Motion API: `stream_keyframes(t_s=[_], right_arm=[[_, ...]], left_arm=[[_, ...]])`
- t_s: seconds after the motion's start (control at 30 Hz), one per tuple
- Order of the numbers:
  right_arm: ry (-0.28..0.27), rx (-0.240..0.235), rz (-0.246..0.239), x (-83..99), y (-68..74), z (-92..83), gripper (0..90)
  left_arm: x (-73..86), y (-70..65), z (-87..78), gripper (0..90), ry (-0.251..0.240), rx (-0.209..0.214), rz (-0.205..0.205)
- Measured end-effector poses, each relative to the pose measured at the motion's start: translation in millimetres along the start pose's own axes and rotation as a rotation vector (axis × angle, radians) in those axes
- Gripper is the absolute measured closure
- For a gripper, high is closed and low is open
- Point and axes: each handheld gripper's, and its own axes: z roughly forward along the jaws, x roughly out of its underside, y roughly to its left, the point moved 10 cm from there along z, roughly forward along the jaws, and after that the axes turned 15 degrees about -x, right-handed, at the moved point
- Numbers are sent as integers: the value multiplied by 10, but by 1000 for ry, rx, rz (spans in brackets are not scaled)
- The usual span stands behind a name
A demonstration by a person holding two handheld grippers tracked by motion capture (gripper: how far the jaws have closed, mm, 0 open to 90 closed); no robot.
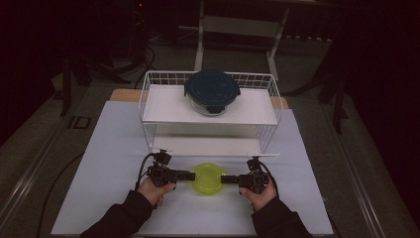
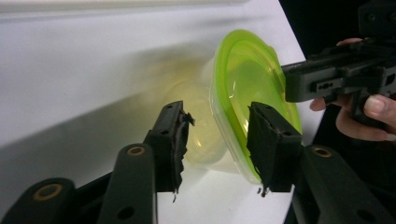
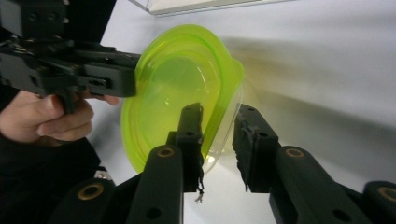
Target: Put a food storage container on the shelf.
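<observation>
A clear round container with a lime-green lid [image 1: 208, 179] sits on the white table, just in front of the wire rack. My left gripper [image 1: 192, 175] comes at it from the left and my right gripper [image 1: 224, 179] from the right, each held level in a hand. In the left gripper view the jaws [image 2: 219, 135] straddle the container [image 2: 243, 74]: one pad is over the lid, the other beside the clear body, with a small gap. In the right gripper view the jaws [image 3: 219, 135] bracket the container [image 3: 177, 74] the same way, close to its rim.
A white wire rack [image 1: 148, 99] stands behind the container, its lower shelf [image 1: 208, 145] bare. On the top shelf rests a glass container with a dark blue lid [image 1: 212, 91]. The white table top [image 1: 109, 163] spreads to both sides. The room beyond is dark.
</observation>
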Motion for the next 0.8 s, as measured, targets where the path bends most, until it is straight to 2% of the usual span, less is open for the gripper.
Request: stream_keyframes(t_s=[0.1, 0.17, 0.23, 0.43, 0.6, 0.8], right_arm=[[4, -2, 4, 8, 31, 13, 753], [1, 4, -3, 6, 44, 19, 756], [-4, -7, 0, 7, 61, 23, 765], [15, -26, -24, 52, 139, 34, 788], [28, -35, -30, 98, 204, 41, 814], [35, -3, -70, 140, 266, 28, 824]], left_arm=[[21, -31, 9, 673, 14, 14, 4], [26, -29, -2, 697, 8, -10, 50], [36, -30, -18, 706, 8, -20, 62], [88, -50, -60, 733, 19, -53, 65], [142, -70, -106, 762, 31, -58, 32], [156, -103, -150, 789, 16, -69, 34]])
